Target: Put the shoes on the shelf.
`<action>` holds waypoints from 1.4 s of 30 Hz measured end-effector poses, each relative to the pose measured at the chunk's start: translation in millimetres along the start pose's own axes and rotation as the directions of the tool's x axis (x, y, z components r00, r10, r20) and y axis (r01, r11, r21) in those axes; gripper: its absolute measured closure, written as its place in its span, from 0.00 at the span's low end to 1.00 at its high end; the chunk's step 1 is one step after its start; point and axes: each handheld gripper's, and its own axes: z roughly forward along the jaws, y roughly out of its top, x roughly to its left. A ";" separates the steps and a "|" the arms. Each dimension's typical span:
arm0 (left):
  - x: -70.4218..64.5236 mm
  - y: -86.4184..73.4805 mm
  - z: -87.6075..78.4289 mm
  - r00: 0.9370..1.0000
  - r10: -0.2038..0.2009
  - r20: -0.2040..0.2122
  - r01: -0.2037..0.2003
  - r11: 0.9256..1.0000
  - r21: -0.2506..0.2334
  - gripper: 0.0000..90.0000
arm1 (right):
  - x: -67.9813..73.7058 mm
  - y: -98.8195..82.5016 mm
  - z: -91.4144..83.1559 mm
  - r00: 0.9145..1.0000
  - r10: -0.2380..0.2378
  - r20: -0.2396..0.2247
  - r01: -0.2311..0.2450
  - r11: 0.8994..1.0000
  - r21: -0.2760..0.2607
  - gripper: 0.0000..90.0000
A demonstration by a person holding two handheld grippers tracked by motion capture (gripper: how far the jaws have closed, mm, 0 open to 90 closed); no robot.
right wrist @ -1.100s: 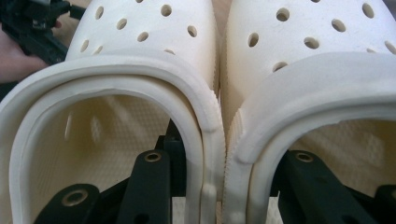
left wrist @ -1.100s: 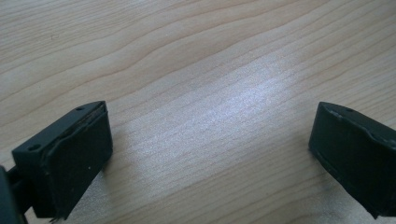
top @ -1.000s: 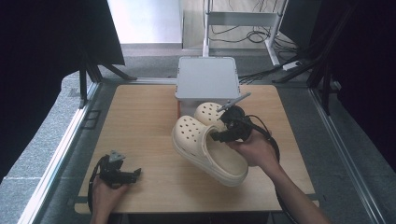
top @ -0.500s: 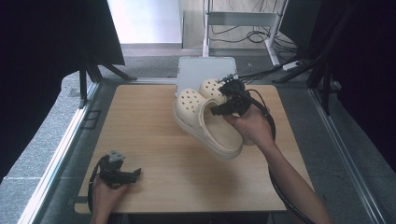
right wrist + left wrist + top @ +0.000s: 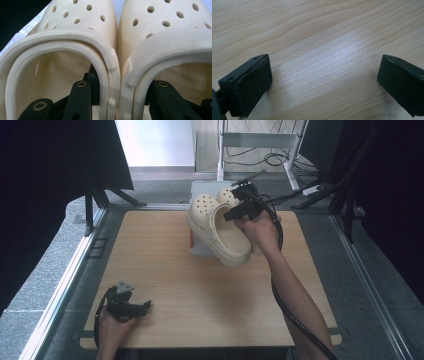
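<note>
While the left gripper rested at the near left corner of the table, its jaws spread wide over bare wood with nothing between them, the right gripper carried the whole load. It held a pair of cream clogs pinched together: in the right gripper view one jaw sat inside each shoe, and the two inner side walls were squeezed between them, so the jaws stood fairly narrow and clamped on the shoes. From above, the pair hung off the wood, over the far middle of the table, with the toes pointing away from the person and towards a pale grey box at the far edge. The long axis of the shoes ran near to far, slanting a little, heels nearest the person. The box lay just beyond and beneath the toes, so the coming move probably meant carrying the pair farther forward along that same line. The right hand was much the nearer to it; the left was well apart.
</note>
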 end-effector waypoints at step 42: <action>0.2 1.1 1.1 1.000 0.005 0.003 -0.005 1.000 0.000 0.00 | -38.7 93.1 105.0 0.922 0.323 0.213 -0.308 0.946 -0.101 0.72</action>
